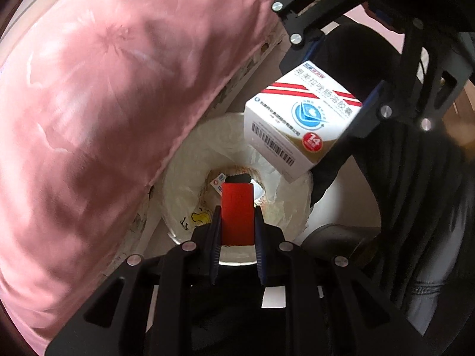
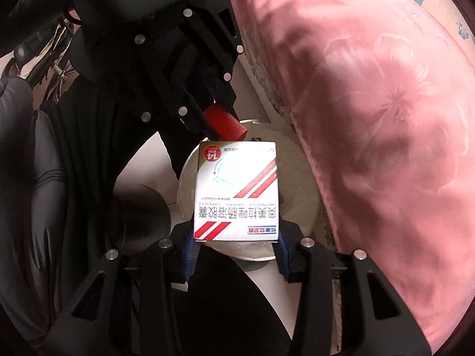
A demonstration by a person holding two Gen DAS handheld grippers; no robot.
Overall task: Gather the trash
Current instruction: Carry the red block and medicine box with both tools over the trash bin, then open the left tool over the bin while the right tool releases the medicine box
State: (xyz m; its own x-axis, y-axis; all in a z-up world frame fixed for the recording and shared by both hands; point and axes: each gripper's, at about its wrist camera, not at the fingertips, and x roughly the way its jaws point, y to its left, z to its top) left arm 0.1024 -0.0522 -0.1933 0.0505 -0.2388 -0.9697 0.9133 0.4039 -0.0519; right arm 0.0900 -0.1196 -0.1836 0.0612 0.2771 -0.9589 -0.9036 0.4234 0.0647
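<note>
Black linkage arms fill the bottom of the left wrist view, and between them the left gripper is clamped narrowly on a red block, its blue-lined fingers pressing both sides. Straight beyond the block, at 12 o'clock, gapes the trash bin, round and lined with a crinkled pale bag; scraps of paper lie at its bottom. At 2 o'clock the right gripper holds a white medicine box with red stripes, a barcode and a red "14" disc, tilted above the bin's rim.

From the right wrist view, the right gripper stands spread wide about the medicine box, gripping its two sides, directly over the bin. At 12 o'clock the left gripper reaches in with the red block poking over the rim.

A large pink quilt bulges from 9 to 12 o'clock, overhanging the bin; in the right wrist view that quilt fills 1 to 4 o'clock. Pale floor shows beside the bin. Dark clothing crowds 9 o'clock.
</note>
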